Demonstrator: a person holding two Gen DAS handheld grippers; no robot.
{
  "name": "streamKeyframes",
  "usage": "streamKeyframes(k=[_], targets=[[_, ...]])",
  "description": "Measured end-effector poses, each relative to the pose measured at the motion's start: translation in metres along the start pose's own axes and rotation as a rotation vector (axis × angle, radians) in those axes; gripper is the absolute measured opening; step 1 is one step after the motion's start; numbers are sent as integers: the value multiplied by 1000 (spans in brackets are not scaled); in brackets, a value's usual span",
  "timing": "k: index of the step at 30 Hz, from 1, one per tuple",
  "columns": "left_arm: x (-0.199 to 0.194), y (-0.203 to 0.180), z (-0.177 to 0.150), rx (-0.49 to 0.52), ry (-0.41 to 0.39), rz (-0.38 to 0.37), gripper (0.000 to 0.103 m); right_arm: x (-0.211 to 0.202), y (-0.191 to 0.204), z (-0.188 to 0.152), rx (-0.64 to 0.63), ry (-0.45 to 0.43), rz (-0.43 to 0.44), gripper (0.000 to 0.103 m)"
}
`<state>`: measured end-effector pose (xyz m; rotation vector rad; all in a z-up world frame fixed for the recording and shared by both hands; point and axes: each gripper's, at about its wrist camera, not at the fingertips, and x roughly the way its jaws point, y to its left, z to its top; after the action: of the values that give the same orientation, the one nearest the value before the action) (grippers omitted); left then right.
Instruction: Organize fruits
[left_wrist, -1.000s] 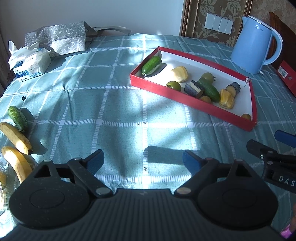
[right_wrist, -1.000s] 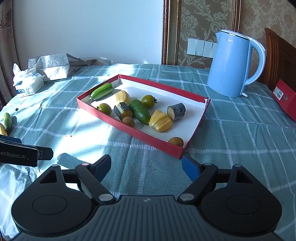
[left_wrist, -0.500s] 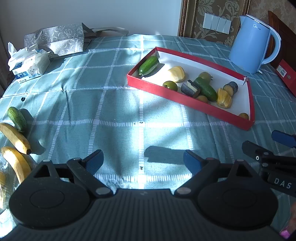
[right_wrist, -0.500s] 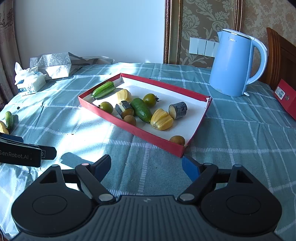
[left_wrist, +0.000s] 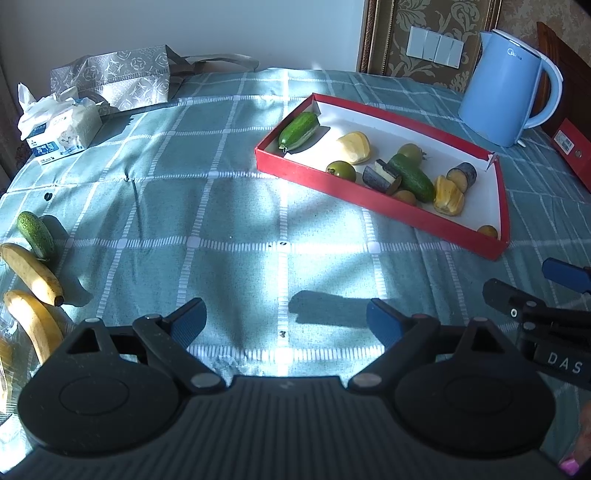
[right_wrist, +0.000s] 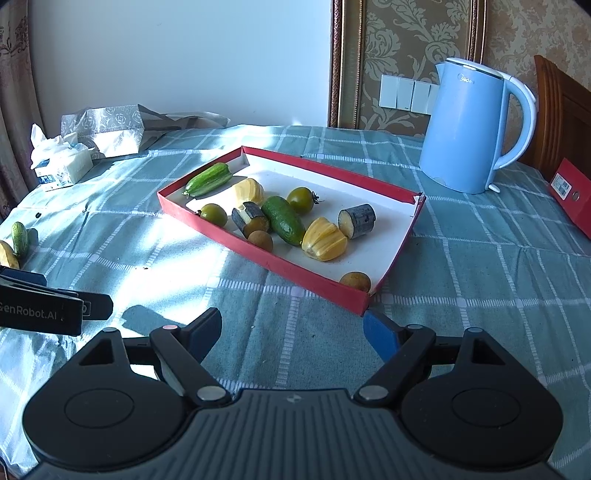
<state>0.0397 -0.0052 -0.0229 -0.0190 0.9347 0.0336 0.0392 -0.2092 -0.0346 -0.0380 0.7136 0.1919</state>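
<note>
The left hand-held gripper (left_wrist: 286, 319) hangs over the checked cloth of the desk (left_wrist: 207, 206), its blue fingers spread wide with nothing between them. The right hand-held gripper (right_wrist: 291, 328) is spread too and empty, its right fingertip just at the near corner of the red tray (right_wrist: 295, 271).

The tray lies in the middle of the desk and holds a pale cucumber (right_wrist: 207, 180) in its far left corner, a dark cucumber (right_wrist: 283, 219) in the middle, two green tomatoes (right_wrist: 214, 214) (right_wrist: 301, 199), two yellow ridged fruits (right_wrist: 324, 243) (right_wrist: 248, 190), two dark cut pieces (right_wrist: 357, 220) (right_wrist: 249, 220) and two small brown round fruits (right_wrist: 260, 240) (right_wrist: 355, 281).

Well apart from the tray, at the left edge of the desk, lie a small cucumber (left_wrist: 35, 234) and two bananas (left_wrist: 31, 273) (left_wrist: 35, 323); the cucumber touches the nearer end of one banana.

A blue kettle (right_wrist: 467, 129) stands beyond the tray to the right. A tissue pack (left_wrist: 59, 129) and a grey bag (left_wrist: 110, 79) sit at the far left.
</note>
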Motion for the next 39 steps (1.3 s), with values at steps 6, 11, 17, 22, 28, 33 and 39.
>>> streamKeyframes(k=[6, 11, 17, 22, 28, 33, 39], targets=[[-1, -1, 0, 0, 0, 1, 93, -1, 0, 0, -2, -1, 2, 84], [-1, -1, -1, 2, 1, 0, 93, -1, -1, -1, 3, 0, 4, 84], [-3, -3, -1, 3, -5, -12, 93, -1, -1, -1, 10, 2, 8, 84], [-5, -7, 0, 12, -12, -19, 94, -1, -2, -1, 14, 2, 9, 84], [-5, -9, -1, 15, -10, -23, 94, -1, -2, -1, 14, 2, 8, 84], [-5, -11, -1, 13, -11, -21, 94, -1, -2, -1, 13, 3, 9, 84], [-4, -11, -1, 15, -9, -22, 94, 0, -3, -1, 17, 3, 8, 84]])
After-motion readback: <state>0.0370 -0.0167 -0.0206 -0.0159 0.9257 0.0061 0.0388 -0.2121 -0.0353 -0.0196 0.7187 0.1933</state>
